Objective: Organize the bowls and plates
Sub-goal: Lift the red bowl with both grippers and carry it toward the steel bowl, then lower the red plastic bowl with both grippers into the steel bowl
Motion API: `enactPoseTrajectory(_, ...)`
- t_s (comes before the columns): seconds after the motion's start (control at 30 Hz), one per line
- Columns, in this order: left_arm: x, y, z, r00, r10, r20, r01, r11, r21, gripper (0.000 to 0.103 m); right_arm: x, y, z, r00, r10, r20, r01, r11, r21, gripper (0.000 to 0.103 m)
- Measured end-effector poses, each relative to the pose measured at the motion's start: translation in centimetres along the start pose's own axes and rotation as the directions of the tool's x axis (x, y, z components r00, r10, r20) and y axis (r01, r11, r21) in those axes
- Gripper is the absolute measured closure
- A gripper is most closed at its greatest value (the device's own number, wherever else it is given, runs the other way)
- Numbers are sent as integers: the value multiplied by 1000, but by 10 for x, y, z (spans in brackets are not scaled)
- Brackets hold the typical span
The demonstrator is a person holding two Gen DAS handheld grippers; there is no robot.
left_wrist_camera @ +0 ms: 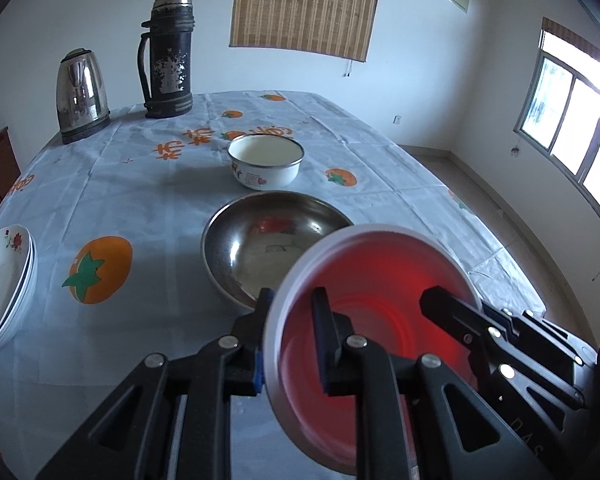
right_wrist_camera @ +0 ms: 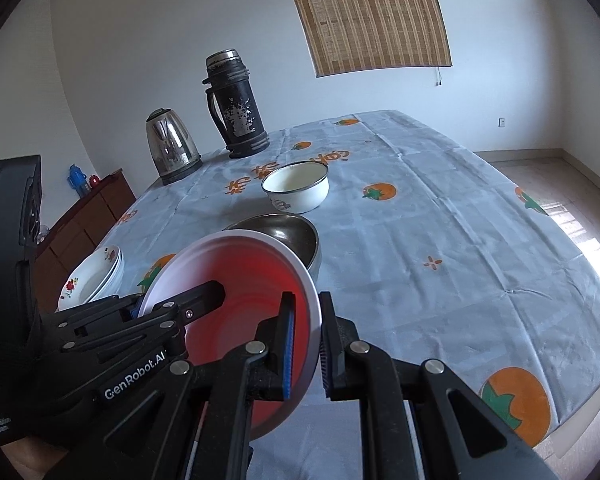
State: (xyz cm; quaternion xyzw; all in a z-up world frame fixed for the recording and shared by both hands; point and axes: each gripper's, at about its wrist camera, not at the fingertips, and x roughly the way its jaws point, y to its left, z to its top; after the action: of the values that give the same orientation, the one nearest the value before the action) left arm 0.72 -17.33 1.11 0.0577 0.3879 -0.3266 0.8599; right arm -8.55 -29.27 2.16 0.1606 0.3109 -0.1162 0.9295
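A red bowl with a white rim (left_wrist_camera: 380, 276) (right_wrist_camera: 244, 272) hangs tilted above the table, held from both sides. My left gripper (left_wrist_camera: 290, 336) is shut on its left rim. My right gripper (right_wrist_camera: 306, 344) is shut on its right rim, with one finger inside the bowl and one outside. Just beyond the red bowl a wide steel bowl (left_wrist_camera: 276, 236) (right_wrist_camera: 296, 232) sits on the cloth. Behind that stands a white enamel bowl (left_wrist_camera: 266, 162) (right_wrist_camera: 296, 188). A stack of white flowered plates (left_wrist_camera: 4, 284) (right_wrist_camera: 92, 280) rests near the table's left edge.
A steel kettle (left_wrist_camera: 82, 92) (right_wrist_camera: 172, 150) and a tall black flask (left_wrist_camera: 168, 56) (right_wrist_camera: 236, 108) stand at the table's far left corner. The tablecloth (left_wrist_camera: 140, 184) (right_wrist_camera: 440, 232) bears orange fruit prints. A brown cabinet (right_wrist_camera: 88, 216) stands left of the table.
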Motion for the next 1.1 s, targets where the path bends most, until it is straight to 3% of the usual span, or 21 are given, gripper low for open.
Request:
enactPoseTrajectory(0.77,1,27,2,999,36,0,-36,997,-72,86,21,17,11,998,67,-6,-67,997,-23,91)
enactPoseTrajectory(1.1,3,27,28,998,52,37,-50,997,-65,86,28,17,32,996,89,23,-89,996,-22,91)
